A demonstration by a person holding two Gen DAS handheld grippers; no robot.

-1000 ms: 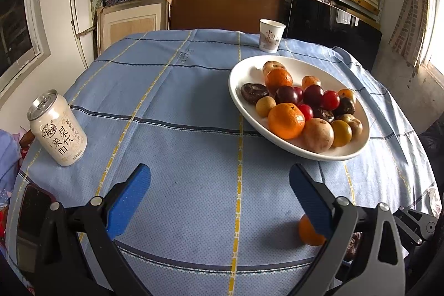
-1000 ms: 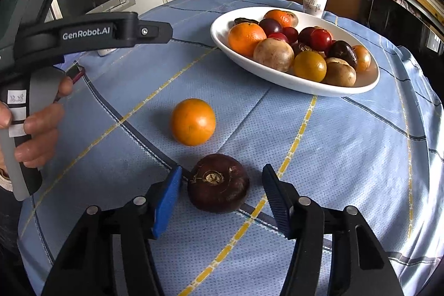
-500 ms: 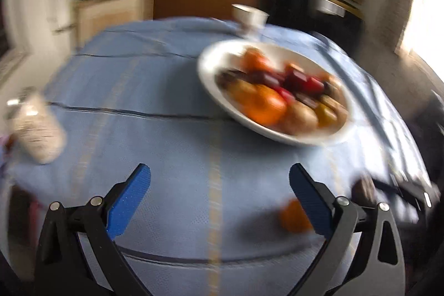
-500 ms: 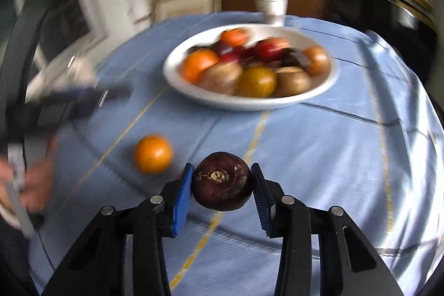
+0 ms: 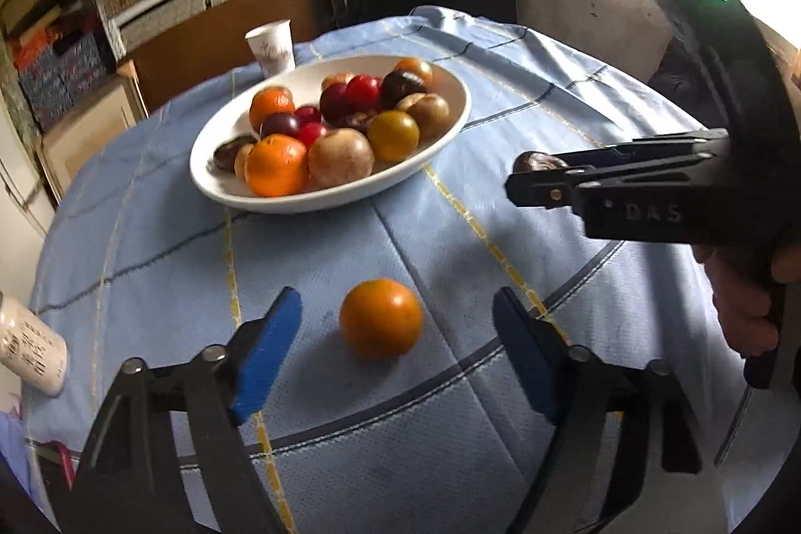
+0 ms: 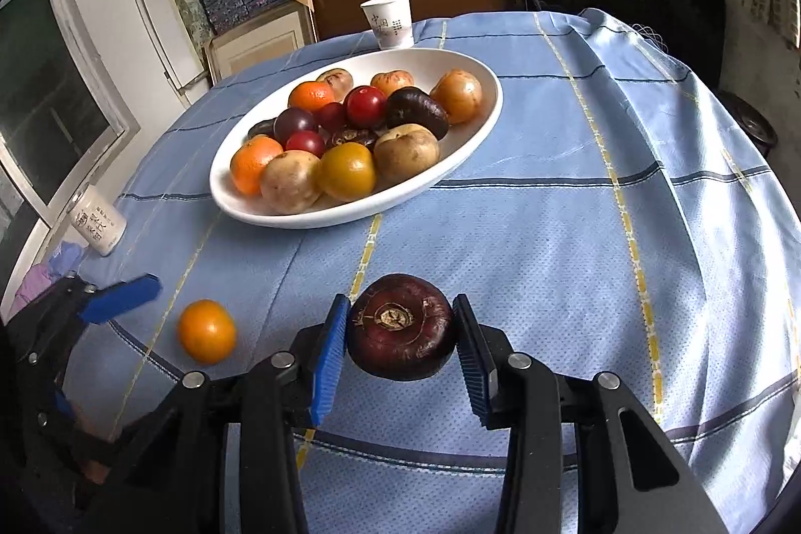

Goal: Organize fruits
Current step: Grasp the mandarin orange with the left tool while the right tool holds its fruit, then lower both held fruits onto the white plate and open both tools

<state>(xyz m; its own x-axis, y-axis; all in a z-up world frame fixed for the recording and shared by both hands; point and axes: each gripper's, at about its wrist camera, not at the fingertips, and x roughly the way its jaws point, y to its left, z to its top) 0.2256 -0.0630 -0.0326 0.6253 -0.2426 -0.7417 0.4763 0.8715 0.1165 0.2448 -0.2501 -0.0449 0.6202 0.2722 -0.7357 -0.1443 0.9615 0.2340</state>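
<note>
My right gripper [image 6: 400, 346] is shut on a dark purple fruit [image 6: 400, 326] and holds it above the blue tablecloth; it also shows in the left wrist view [image 5: 538, 178], with the fruit [image 5: 533, 160] at its tip. An orange [image 5: 380, 318] lies on the cloth between the blue pads of my open left gripper [image 5: 395, 351]; it also shows in the right wrist view [image 6: 206, 330]. A white oval plate [image 6: 480, 123] with several fruits stands farther back on the table and shows in the left wrist view too [image 5: 453, 118].
A paper cup [image 6: 388, 19] stands behind the plate. A drink can [image 6: 97, 221] stands at the table's left edge. Shelves with boxes and a dark screen are behind the table. The cloth hangs over the round table's edge on the right.
My right gripper has shut on the dark purple fruit and lifted it off the cloth. My left gripper has swung right, so the orange now lies between its pads.
</note>
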